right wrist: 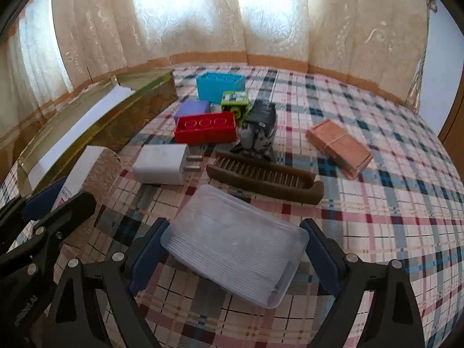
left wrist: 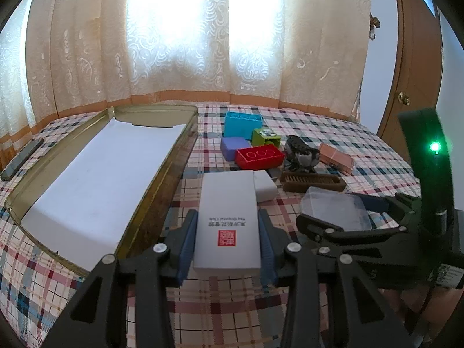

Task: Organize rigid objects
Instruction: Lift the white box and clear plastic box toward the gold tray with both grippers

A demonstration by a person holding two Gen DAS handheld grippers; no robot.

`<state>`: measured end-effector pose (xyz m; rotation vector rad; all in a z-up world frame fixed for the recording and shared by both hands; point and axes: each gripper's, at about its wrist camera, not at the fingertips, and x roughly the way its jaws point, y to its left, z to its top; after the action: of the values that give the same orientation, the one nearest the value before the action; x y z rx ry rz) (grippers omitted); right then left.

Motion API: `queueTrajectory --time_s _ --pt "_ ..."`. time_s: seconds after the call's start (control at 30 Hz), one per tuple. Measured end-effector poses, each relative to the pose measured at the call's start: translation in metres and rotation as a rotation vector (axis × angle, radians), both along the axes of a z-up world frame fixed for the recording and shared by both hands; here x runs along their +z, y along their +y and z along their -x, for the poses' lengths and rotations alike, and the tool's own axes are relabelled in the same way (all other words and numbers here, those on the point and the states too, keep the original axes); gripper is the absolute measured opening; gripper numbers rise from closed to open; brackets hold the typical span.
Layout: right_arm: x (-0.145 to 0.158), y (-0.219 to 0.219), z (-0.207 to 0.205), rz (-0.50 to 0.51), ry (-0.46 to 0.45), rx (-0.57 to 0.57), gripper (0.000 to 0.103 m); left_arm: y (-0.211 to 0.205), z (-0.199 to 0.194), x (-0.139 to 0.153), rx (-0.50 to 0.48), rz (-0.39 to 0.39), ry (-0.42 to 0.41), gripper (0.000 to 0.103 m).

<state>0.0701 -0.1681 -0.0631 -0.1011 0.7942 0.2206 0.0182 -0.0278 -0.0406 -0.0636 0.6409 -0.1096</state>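
Left gripper [left wrist: 227,243] clamped, right gripper [right wrist: 236,249] agape

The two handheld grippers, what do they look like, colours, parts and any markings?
Both the left gripper and the right gripper have black angular linkage arms with silver round rivets and dark blue finger pads. The left wrist view shows a glowing green light on the right gripper's dark upright body.

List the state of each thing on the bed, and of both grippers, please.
left gripper: shut on white box
right gripper: open, around clear plastic case
gold tin: open, white lining
white charger: lying, prongs out
red brick: studs up
blue box: upright
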Motion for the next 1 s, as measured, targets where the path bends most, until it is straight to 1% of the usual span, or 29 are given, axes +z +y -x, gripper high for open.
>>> queueTrajectory --time_s 0.5,0.7,1.0 --pt "0.02 0.0 0.023 -0.003 -0.163 0.0 0.092 0.002 0.008 0.004 0.002 0.013 -0.04 0.04" --pt "0.025 -0.006 0.028 -0.04 -0.198 -0.013 0.092 0.001 0.01 0.006 0.004 0.01 -0.061 0.04" --pt "0.029 -0.009 0.036 -0.049 -0.245 -0.024 0.092 0.002 0.017 0.009 0.005 0.004 -0.101 0.04"
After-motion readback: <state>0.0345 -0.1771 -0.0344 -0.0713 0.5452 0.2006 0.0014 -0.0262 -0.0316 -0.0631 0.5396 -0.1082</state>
